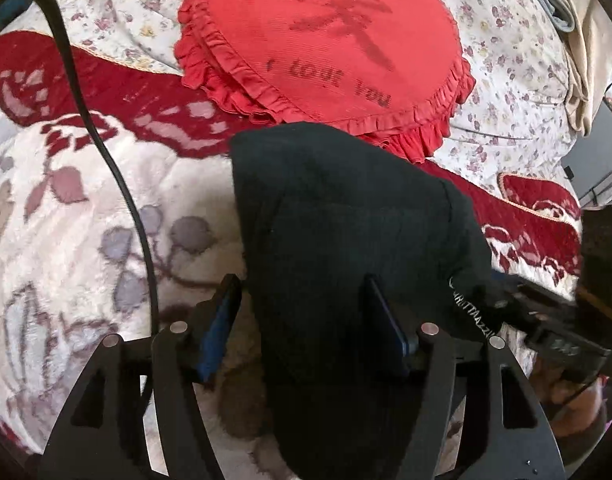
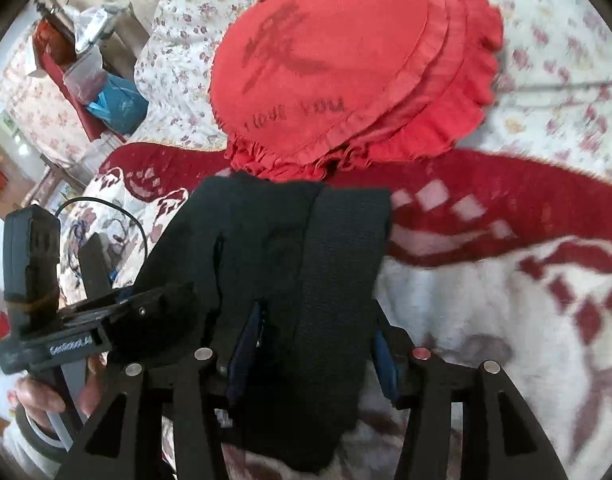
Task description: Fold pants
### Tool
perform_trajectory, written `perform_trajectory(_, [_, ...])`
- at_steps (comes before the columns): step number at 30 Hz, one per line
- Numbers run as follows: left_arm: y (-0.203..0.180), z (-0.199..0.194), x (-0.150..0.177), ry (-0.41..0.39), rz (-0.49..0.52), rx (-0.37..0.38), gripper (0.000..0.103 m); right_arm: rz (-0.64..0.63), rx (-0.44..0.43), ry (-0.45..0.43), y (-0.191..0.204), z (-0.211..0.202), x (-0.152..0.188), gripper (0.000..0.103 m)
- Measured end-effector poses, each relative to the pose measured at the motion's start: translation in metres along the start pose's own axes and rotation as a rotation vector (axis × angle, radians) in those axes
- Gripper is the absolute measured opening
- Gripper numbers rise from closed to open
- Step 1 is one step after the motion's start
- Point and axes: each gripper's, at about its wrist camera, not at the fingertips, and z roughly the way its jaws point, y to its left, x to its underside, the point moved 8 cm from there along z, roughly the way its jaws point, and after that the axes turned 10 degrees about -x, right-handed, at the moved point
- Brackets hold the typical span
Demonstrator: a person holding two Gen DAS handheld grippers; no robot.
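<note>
Starting far left: black cable looping down across the plush blanket, close beside the left gripper and apt to snag on any sideways sweep. Left gripper released, jaws apart, outer pad clear of the cloth by a strip of bare blanket. Black pants gathered into a narrow folded bundle between and beyond those jaws, lying on the blanket, far end reaching the frill of the red cushion; touching or just short, hard to say. Likely trouble: bundle slumping open for want of a pinch on this side, or catching the frill and dragging the cushion along. Further right, right gripper straddling the same bundle, cloth filling the span from pad to pad; clamped or merely resting, impossible to tell. Open room: bare blanket rightward, floral sheet beyond; cushion crowding the far edge.
</note>
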Motion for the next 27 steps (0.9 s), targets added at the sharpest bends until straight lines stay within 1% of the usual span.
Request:
perform_trajectory(2, [-0.003, -0.009, 0.001, -0.023, 0.016, -0.045, 0.065, -0.041, 0.025, -0.04, 0.009, -0.02, -0.005, 0.05])
perform_trajectory(4, [-0.005, -0.02, 0.003, -0.049, 0.025, -0.081, 0.065, -0.062, 0.007, -0.073, 0.018, -0.035, -0.01, 0.05])
perform_trajectory(6, [-0.008, -0.028, 0.009, -0.067, 0.029, -0.091, 0.065, -0.106, -0.011, -0.083, 0.033, -0.044, -0.011, 0.05])
perform_trajectory(9, [-0.009, -0.033, 0.02, -0.081, 0.042, -0.126, 0.065, -0.158, -0.013, -0.042, 0.049, -0.032, -0.004, 0.05])
perform_trajectory(11, [-0.01, -0.03, 0.028, -0.099, 0.055, -0.156, 0.065, -0.166, 0.014, -0.006, 0.047, -0.016, 0.005, 0.05])
perform_trajectory(13, [-0.01, -0.028, 0.033, -0.114, 0.056, -0.173, 0.066, -0.173, 0.089, 0.052, 0.035, 0.004, 0.02, 0.05])
perform_trajectory(14, [-0.012, -0.026, 0.035, -0.117, 0.054, -0.168, 0.066, -0.189, 0.121, 0.063, 0.032, 0.012, 0.026, 0.05])
perform_trajectory(15, [-0.012, -0.025, 0.036, -0.117, 0.049, -0.17, 0.066, -0.21, 0.136, 0.045, 0.034, 0.011, 0.027, 0.05])
perform_trajectory(17, [-0.012, -0.027, 0.035, -0.119, 0.043, -0.181, 0.066, -0.209, 0.142, 0.043, 0.037, 0.008, 0.025, 0.05])
perform_trajectory(20, [-0.014, -0.035, 0.033, -0.126, 0.05, -0.195, 0.066, -0.172, 0.098, 0.017, 0.043, -0.007, 0.017, 0.05])
perform_trajectory(21, [-0.015, -0.038, 0.033, -0.133, 0.055, -0.201, 0.066, -0.171, 0.095, 0.004, 0.045, -0.012, 0.015, 0.05])
perform_trajectory(24, [-0.017, -0.048, 0.033, -0.157, 0.058, -0.219, 0.066, -0.19, 0.119, -0.023, 0.054, -0.021, 0.009, 0.05])
perform_trajectory(27, [-0.016, -0.059, 0.032, -0.183, 0.051, -0.231, 0.066, -0.185, 0.119, -0.042, 0.06, -0.027, 0.007, 0.052])
